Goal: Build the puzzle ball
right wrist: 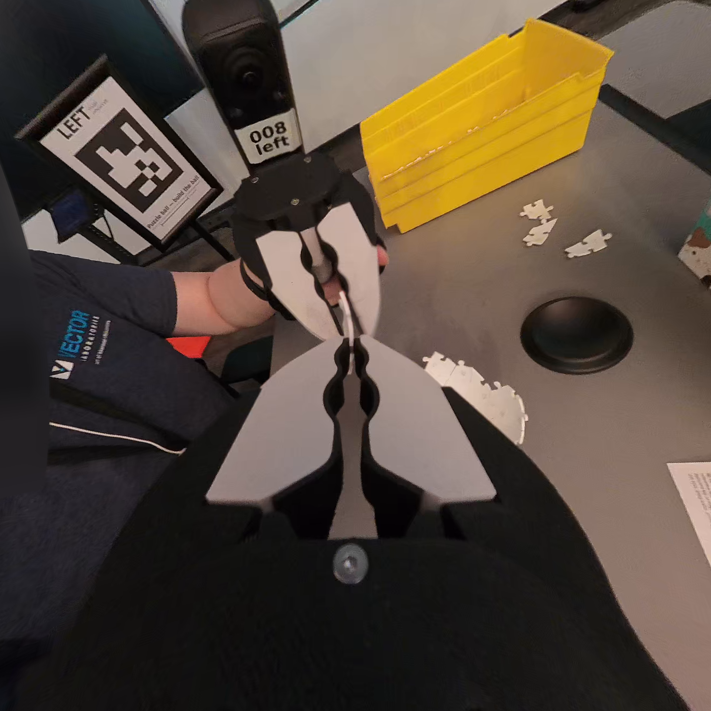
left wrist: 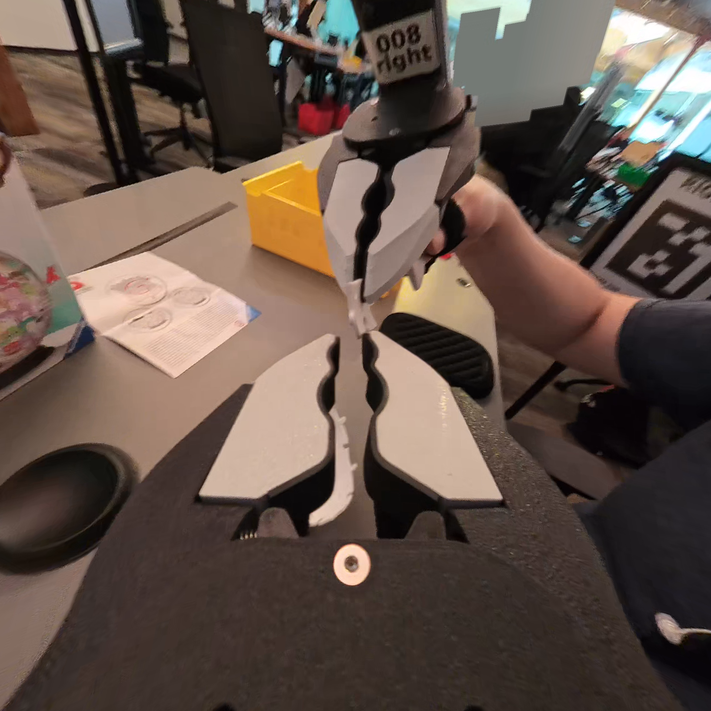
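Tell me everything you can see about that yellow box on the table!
The yellow bin is a long plastic tub with ribbed side walls, an open top and a lower front lip. It sits flat on the grey table, beyond both grippers. Pale scuffs run along one side rib. The left wrist view shows part of its hollow inside, with the rest hidden, so what it holds cannot be told. Three loose white puzzle pieces lie beside it, apart from it.

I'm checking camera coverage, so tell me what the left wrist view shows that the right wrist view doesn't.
Only the left wrist view shows the puzzle box with its ball picture.

Only the right wrist view shows loose puzzle pieces and a curved joined section on the table.

Both show the yellow bin, black ring stand, instruction sheet and the two grippers meeting tip to tip over white pieces.
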`<state>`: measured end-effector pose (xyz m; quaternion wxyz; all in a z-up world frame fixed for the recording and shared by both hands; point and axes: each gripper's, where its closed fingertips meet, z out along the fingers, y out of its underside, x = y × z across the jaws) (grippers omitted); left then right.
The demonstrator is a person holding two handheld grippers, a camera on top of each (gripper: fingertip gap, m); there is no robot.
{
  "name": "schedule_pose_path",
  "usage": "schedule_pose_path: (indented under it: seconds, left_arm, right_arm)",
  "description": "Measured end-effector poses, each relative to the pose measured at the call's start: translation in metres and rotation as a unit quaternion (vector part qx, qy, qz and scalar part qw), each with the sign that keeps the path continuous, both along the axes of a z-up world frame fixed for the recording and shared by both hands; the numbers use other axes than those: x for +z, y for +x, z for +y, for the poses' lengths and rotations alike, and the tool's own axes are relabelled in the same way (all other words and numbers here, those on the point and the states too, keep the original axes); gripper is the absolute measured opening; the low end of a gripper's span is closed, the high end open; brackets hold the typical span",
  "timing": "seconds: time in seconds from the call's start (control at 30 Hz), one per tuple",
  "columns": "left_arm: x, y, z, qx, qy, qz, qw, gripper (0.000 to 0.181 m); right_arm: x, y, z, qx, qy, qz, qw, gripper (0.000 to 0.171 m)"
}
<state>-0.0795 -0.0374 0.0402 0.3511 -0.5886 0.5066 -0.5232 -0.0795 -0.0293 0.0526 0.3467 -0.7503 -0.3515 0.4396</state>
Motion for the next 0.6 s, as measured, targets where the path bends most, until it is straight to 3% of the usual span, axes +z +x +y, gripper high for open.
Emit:
schedule_pose_path:
  seconds: [0.03, 0.13, 0.23, 0.3, 0.4, 0.5, 0.6]
  left_arm:
    - [0.002, 0.001, -0.004, -0.016, -0.016, -0.010, 1.000, 0.002]
    - [0.002, 0.001, -0.006, -0.038, -0.049, -0.023, 0.998, 0.001]
    - [0.007, -0.001, -0.003, -0.037, -0.068, -0.038, 0.996, 0.014]
    - [0.009, -0.003, 0.000, -0.031, -0.063, -0.045, 0.997, 0.002]
    - [0.011, -0.005, 0.004, -0.026, -0.067, -0.046, 0.996, 0.002]
    - [0.012, -0.009, 0.006, -0.023, -0.077, -0.040, 0.996, 0.002]
    - [0.009, -0.011, 0.006, -0.021, -0.079, -0.025, 0.996, 0.002]
  right_arm:
    - [0.002, 0.000, 0.001, -0.003, 0.009, 0.000, 1.000, 0.003]
    - [0.002, 0.001, -0.001, 0.002, 0.009, -0.001, 1.000, 0.003]
    - [-0.005, -0.001, -0.002, 0.001, 0.018, -0.029, 0.999, 0.003]
    - [-0.006, -0.005, -0.003, 0.005, 0.017, -0.023, 1.000, 0.003]
    - [-0.002, -0.007, 0.000, 0.005, 0.005, 0.001, 1.000, 0.004]
    - [0.005, -0.003, 0.005, -0.006, 0.000, -0.003, 1.000, 0.024]
    - [0.019, 0.008, 0.014, -0.022, 0.054, -0.042, 0.997, 0.016]
